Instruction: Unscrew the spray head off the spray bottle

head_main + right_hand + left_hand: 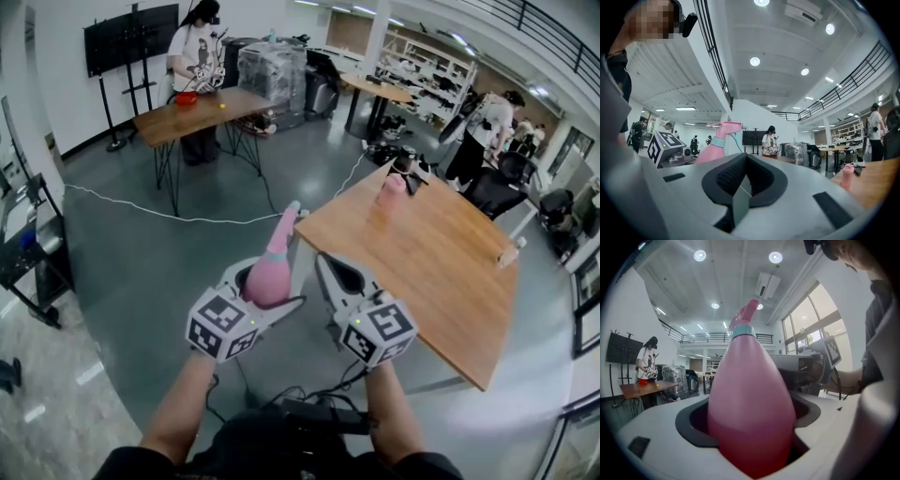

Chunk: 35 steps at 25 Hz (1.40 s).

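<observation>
The jaws of the left gripper point(270, 281) are clamped on the pink spray bottle point(278, 246), which is held aloft with the table point(422, 253) just beyond it, while those of the right gripper point(326, 267) are pressed together empty beside the bottle, whose smooth body could be spun loose once the spray head point(291, 211) is twisted.

Catalogued: a wooden table point(441, 272) on which a small pink container point(392, 187) is stood at the far corner, a second wooden table point(216, 111) on which a red bowl point(186, 97) is set, attended by a person point(197, 52), a white cable point(178, 217) laid across the grey floor point(131, 272), and a dark screen point(129, 37) mounted on a stand.
</observation>
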Available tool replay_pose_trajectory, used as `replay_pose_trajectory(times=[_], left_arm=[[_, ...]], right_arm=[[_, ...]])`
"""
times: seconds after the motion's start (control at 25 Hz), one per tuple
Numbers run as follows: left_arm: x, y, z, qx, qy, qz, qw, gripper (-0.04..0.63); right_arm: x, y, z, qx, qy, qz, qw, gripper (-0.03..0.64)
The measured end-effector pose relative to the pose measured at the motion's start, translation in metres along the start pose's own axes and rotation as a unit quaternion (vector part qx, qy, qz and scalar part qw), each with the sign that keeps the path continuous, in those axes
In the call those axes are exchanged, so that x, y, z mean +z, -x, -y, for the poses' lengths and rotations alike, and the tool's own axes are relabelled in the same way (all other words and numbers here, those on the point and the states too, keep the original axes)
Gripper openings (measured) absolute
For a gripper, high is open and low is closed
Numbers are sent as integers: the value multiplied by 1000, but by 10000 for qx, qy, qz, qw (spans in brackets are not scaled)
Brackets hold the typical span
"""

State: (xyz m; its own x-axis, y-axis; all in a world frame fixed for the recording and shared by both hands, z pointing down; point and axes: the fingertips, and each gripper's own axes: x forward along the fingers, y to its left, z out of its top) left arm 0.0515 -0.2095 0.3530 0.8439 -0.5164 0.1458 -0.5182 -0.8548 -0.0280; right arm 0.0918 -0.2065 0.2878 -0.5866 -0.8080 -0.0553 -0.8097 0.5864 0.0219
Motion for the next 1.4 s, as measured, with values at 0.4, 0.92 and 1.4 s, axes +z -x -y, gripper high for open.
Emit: replay_pose_trajectory(times=[0.4, 0.92, 1.4], left_arm=[[-7, -5, 7, -7, -27, -71, 10000, 442], [-24, -12, 6, 910, -822, -249, 9921, 442], [-19, -6, 19, 455, -1050, -244, 9931, 436]], right_arm=[[17, 2, -30, 588, -78, 70, 9982, 12], [5, -5, -53, 1111, -1040, -207, 9881, 179], [11, 6, -58, 1454, -881, -215, 9852, 132]])
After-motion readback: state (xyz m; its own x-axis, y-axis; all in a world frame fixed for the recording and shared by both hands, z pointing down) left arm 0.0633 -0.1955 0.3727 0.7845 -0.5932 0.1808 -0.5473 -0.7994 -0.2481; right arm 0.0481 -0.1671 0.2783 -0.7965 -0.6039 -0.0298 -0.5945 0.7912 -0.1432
